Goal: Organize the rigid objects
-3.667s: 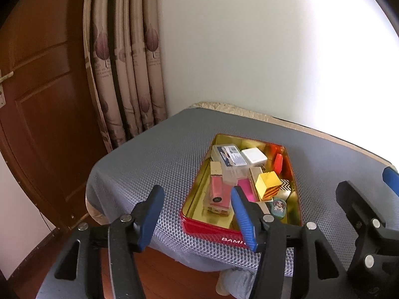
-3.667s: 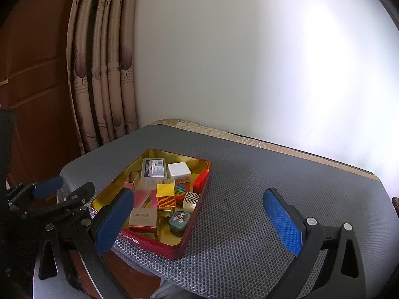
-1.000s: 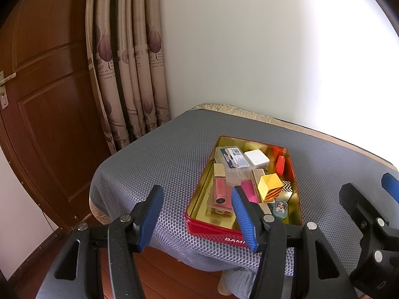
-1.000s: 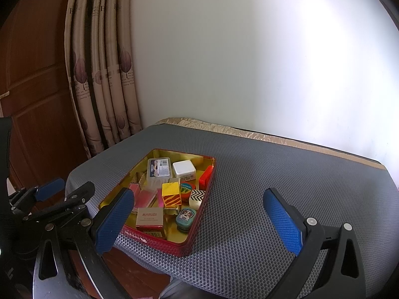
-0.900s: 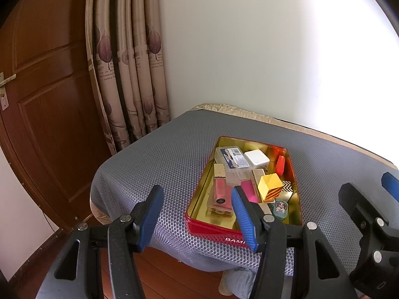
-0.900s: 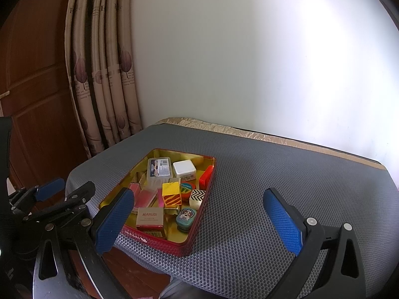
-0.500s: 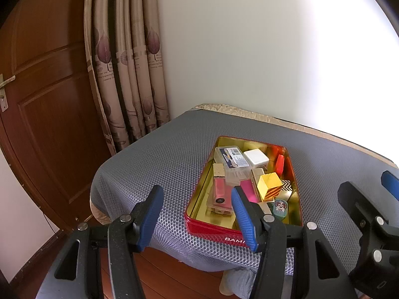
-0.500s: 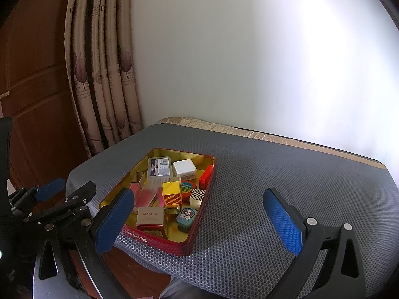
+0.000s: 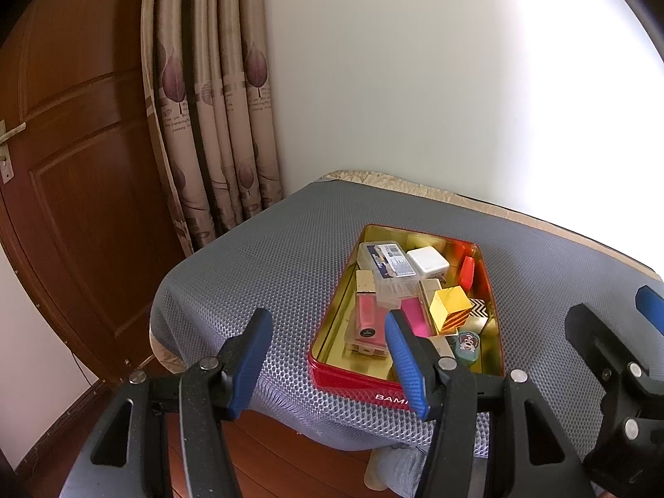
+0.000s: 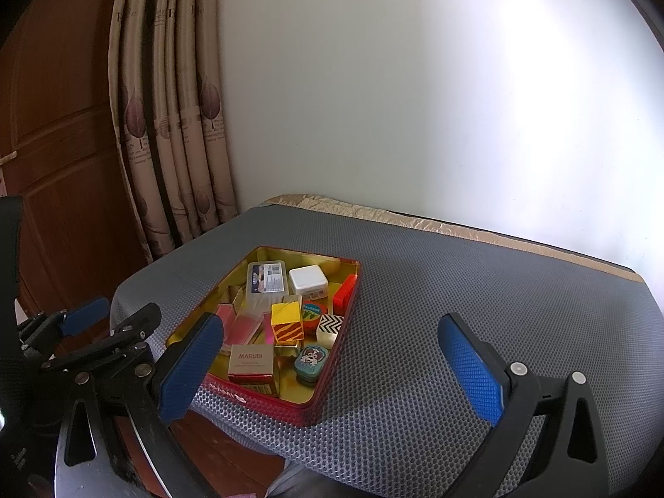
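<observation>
A red tin tray (image 9: 357,386) (image 10: 350,290) with a gold inside stands on the grey mat near the table's front left corner. It holds several small boxes: a yellow cube (image 9: 450,309) (image 10: 287,321), a white box (image 9: 427,261) (image 10: 308,280), a clear case (image 9: 388,261) (image 10: 267,278), a pink case (image 9: 367,319), a MARUBI box (image 10: 251,361) and a teal tin (image 10: 311,359). My left gripper (image 9: 330,361) is open and empty, in front of the tray. My right gripper (image 10: 332,363) is open and empty, above the tray's near right corner.
The grey mat (image 10: 477,290) covers the table, with bare room right of the tray. A white wall stands behind. Curtains (image 9: 207,103) and a wooden door (image 9: 74,145) are on the left. The table's front edge drops to a wooden floor (image 9: 269,452).
Both views have shifted only slightly; the tray sits a touch nearer than 3.7 s ago. Both grippers stay open and empty.
</observation>
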Demonstrator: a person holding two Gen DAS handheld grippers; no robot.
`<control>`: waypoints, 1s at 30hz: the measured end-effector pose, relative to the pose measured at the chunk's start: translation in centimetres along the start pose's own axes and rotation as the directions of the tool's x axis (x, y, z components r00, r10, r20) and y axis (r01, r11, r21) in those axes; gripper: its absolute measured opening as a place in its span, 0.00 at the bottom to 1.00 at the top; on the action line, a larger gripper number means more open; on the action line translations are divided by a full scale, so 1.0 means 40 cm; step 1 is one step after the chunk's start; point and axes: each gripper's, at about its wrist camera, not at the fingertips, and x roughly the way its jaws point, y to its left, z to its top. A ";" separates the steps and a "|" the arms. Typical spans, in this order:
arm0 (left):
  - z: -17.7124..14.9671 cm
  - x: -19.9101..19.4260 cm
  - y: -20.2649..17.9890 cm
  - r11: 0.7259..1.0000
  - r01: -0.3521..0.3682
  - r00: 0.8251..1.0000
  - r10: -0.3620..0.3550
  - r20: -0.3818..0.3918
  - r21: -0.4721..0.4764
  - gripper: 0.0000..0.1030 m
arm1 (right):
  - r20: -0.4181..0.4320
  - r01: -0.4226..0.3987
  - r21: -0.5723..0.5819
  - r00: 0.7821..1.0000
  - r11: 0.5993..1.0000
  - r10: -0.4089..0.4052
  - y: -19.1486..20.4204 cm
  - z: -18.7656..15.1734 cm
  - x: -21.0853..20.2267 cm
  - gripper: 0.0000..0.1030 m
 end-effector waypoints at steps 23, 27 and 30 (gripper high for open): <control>0.000 0.006 0.010 1.000 -0.014 1.000 0.014 0.001 -0.001 0.56 | 0.000 0.003 0.009 1.000 1.000 -0.003 0.006 0.001 -0.001 1.00; -0.002 0.006 0.008 1.000 -0.018 1.000 0.018 0.003 0.000 0.56 | -0.001 0.002 0.008 1.000 1.000 -0.002 0.009 0.000 -0.002 1.00; -0.003 0.006 0.007 1.000 -0.019 1.000 0.019 0.003 0.001 0.56 | 0.000 0.002 0.008 1.000 1.000 -0.002 0.009 0.000 -0.002 1.00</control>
